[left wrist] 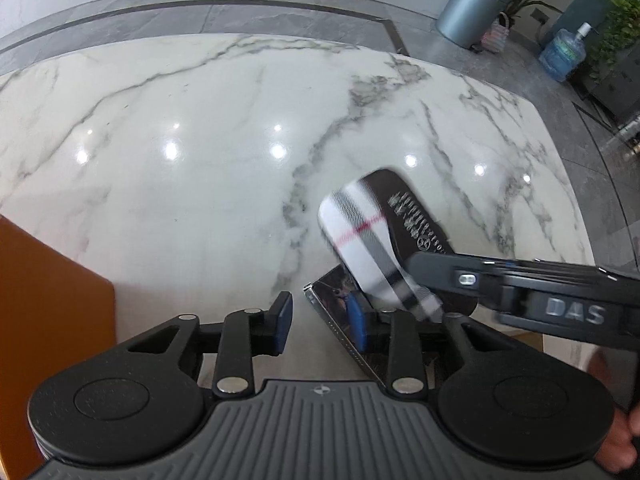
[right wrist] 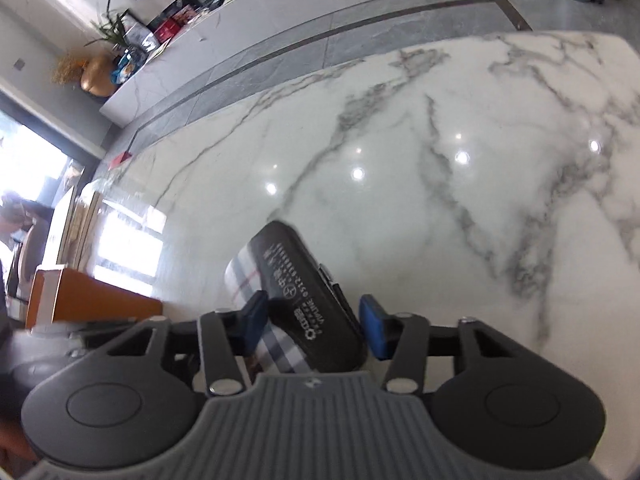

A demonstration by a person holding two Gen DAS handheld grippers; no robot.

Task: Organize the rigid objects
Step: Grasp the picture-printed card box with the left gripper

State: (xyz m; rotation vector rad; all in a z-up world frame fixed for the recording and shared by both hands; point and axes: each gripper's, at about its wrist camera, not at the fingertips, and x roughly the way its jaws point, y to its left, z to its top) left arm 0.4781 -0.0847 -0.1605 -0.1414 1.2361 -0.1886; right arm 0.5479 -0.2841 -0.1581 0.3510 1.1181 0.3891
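Note:
A black hard case (right wrist: pixel 308 300) with white print lies slanted on a white plaid case (right wrist: pixel 242 276) on the marble table (right wrist: pixel 440 200). My right gripper (right wrist: pixel 314 324) is shut on the black case, a blue pad against each long side. From the left wrist, the right gripper (left wrist: pixel 424 268) comes in from the right over the black case (left wrist: pixel 412 216) and the plaid case (left wrist: pixel 368 240). My left gripper (left wrist: pixel 320 322) is open just left of them, with bare table between its pads. Its right finger overlaps a flat box with a dark picture (left wrist: pixel 336 300).
An orange box (left wrist: pixel 48 300) stands at the table's left near edge, also seen as the orange box (right wrist: pixel 92 300). Beyond the table on the floor are a grey bin (left wrist: pixel 468 8), a water jug (left wrist: pixel 562 54) and plants. A hand (left wrist: pixel 616 444) shows at the lower right.

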